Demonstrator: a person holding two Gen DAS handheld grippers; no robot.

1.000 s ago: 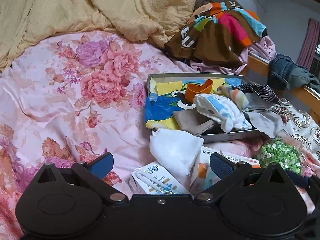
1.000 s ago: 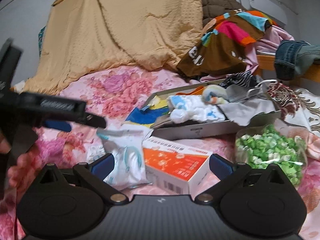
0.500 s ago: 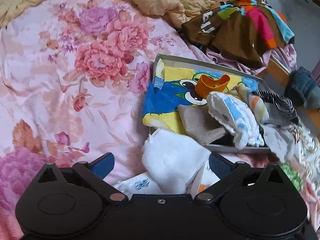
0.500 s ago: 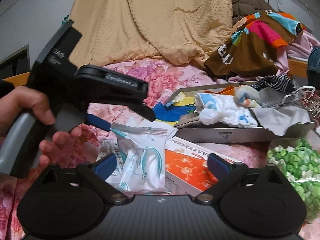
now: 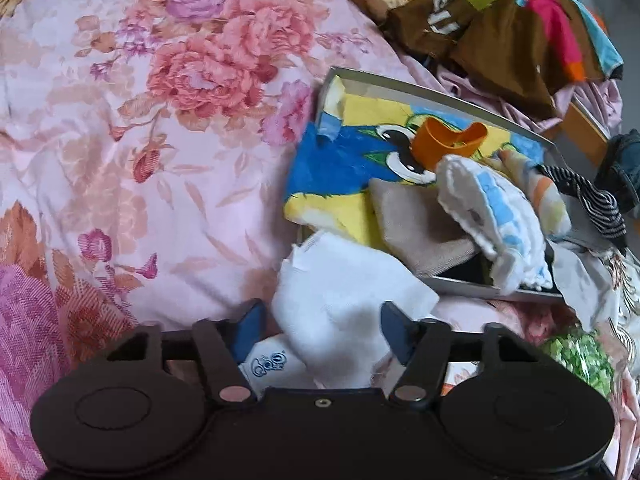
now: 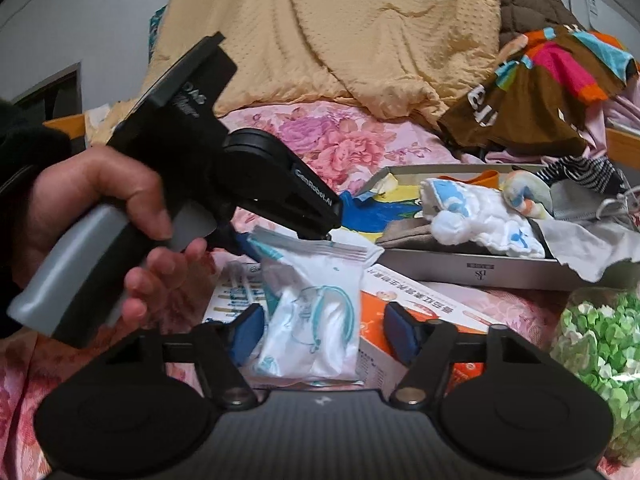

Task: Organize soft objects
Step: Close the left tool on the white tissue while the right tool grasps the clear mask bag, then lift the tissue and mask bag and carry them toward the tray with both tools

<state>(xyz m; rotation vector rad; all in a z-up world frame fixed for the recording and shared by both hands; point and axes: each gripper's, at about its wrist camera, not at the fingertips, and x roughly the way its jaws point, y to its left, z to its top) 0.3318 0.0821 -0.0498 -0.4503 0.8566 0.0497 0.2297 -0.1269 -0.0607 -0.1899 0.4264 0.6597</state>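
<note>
Between the blue pads of my left tongs (image 5: 322,326) sits the white cloth packet (image 5: 340,300), lying on the flowered bedspread (image 5: 140,140) just in front of the grey tray (image 6: 460,268); the jaws are closing around it, though I cannot tell that the pads press it yet; my right tongs (image 6: 324,334) are closing too, with the lower part of that same sealed packet (image 6: 316,320) between them, and there as well the pads look just short of contact; my left hand (image 6: 104,216) squeezes the trigger of its tool. I judge the sorting partly done: a blue-and-white washcloth (image 5: 496,216), a beige cloth (image 5: 416,224), a striped sock (image 5: 592,196) and a parrot towel (image 5: 344,164) already lie in the tray, while the packet, the orange box (image 6: 420,320) and the bag of green bits (image 6: 600,340) are still outside it. Compared with a second ago, both pairs of tongs have narrowed from fully spread; my left tool has swung in over the packet, and its view has tipped downward and drawn nearer to the cloth.
</note>
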